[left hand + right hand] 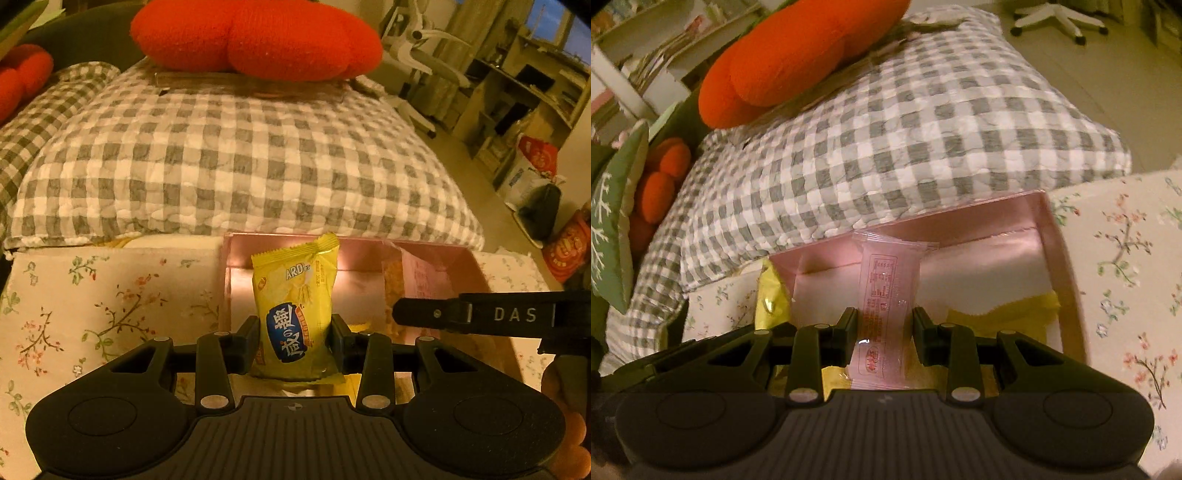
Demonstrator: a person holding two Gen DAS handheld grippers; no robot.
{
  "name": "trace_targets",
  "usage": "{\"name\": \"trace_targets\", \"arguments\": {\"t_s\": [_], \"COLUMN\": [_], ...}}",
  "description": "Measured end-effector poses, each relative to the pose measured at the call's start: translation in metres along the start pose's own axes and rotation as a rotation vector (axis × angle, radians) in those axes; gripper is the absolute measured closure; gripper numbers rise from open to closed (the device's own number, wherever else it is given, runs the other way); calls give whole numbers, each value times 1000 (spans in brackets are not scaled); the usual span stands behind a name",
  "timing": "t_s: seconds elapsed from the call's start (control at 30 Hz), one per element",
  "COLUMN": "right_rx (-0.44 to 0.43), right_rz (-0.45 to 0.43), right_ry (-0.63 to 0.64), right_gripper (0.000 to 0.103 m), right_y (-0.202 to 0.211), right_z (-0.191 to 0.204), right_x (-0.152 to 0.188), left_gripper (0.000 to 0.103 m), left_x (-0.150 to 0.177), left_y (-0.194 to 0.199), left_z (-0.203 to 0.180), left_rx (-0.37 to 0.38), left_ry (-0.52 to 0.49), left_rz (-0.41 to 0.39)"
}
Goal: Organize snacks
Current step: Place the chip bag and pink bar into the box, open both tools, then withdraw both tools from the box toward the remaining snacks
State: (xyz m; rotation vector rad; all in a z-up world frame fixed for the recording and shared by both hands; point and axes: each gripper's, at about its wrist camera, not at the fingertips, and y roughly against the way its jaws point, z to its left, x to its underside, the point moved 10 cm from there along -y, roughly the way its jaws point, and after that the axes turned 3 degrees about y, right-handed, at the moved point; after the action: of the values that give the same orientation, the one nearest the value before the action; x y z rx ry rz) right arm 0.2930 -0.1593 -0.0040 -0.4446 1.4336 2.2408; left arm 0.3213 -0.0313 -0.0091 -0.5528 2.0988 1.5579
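Observation:
My left gripper (294, 338) is shut on a yellow snack packet (297, 295) with a blue label, held upright over the open pink box (236, 254). The right gripper's black finger (424, 314), marked DAS, reaches in from the right over the same box. In the right wrist view my right gripper (884, 325) is shut on a pale pink snack packet (882, 280), upright above the pink box (1056, 240). Yellow packets (1004, 314) lie on the box floor, and the left gripper's yellow packet (772, 295) shows at the box's left edge.
The box rests on a floral sheet (92, 302) against a grey checked pillow (229, 158). An orange-red cushion (255, 37) lies on top of the pillow. An office chair (417, 48), shelves (517, 96) and bags (535, 177) stand on the floor to the right.

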Motion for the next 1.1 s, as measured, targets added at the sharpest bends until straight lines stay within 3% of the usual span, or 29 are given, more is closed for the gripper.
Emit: {"name": "trace_targets", "arguments": {"t_s": [0.1,0.17,0.33,0.63,0.8,1.1], "right_rx": [13,20,8,-17,-15,-5], "right_rz": [-9,-2,-29,-20,-11,78], "right_ry": [12,27,-37,-92,-69,61], "right_gripper": [72,63,58,57,55,42], "right_y": [-4,-5,14,58,84,119], "right_z": [1,1,-14,-20,-4,34], "right_x": [-3,0,1,19,31,88], "left_gripper": [60,54,52,52,52,46], "left_x": [0,1,-5,-4,13,66], "left_y": [0,3,26,84,112,158], "left_z": [-1,-3,-3,1,-1,-2], "left_rx": [-35,-38,-16,-42,-91,-89], "left_ry": [-34,-71,-47,-36,-43,-20], "left_rz": [-13,-11,-49,-93,-49,43]}}
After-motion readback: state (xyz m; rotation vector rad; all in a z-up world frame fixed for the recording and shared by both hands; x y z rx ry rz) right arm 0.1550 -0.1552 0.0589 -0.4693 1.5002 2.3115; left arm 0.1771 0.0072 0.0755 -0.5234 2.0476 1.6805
